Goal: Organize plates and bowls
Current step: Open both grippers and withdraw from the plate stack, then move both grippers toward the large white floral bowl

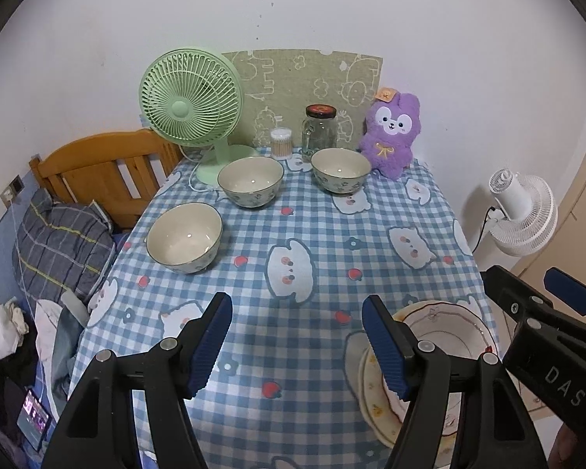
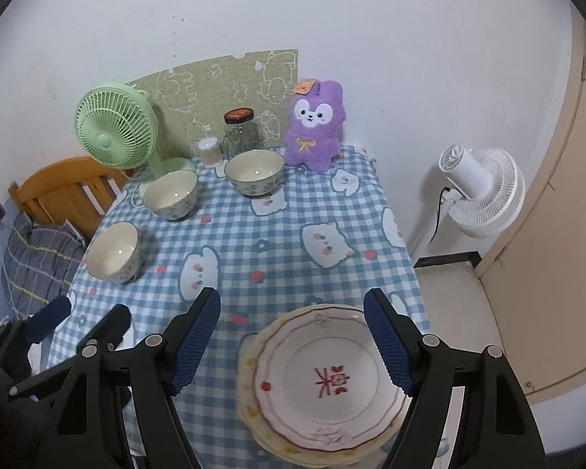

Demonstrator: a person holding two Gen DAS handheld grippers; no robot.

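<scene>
Three cream bowls with a blue flower pattern stand apart on the checked tablecloth: one at the left edge (image 1: 184, 237) (image 2: 113, 252), one at the back middle (image 1: 251, 181) (image 2: 170, 194), one at the back right (image 1: 340, 169) (image 2: 254, 172). A stack of plates (image 2: 319, 381) (image 1: 449, 332) lies at the near right corner, a white plate with a red mark on top. My left gripper (image 1: 297, 346) hangs open above bare cloth. Above the stack, my right gripper (image 2: 292, 342) is open, holding nothing.
Along the back stand a green fan (image 1: 189, 107), a cotton-swab tub (image 1: 281, 142), a glass jar (image 1: 320, 127) and a purple plush toy (image 1: 390, 133). A wooden bed frame (image 1: 97, 172) lies left of the table, a white floor fan (image 2: 480, 191) right.
</scene>
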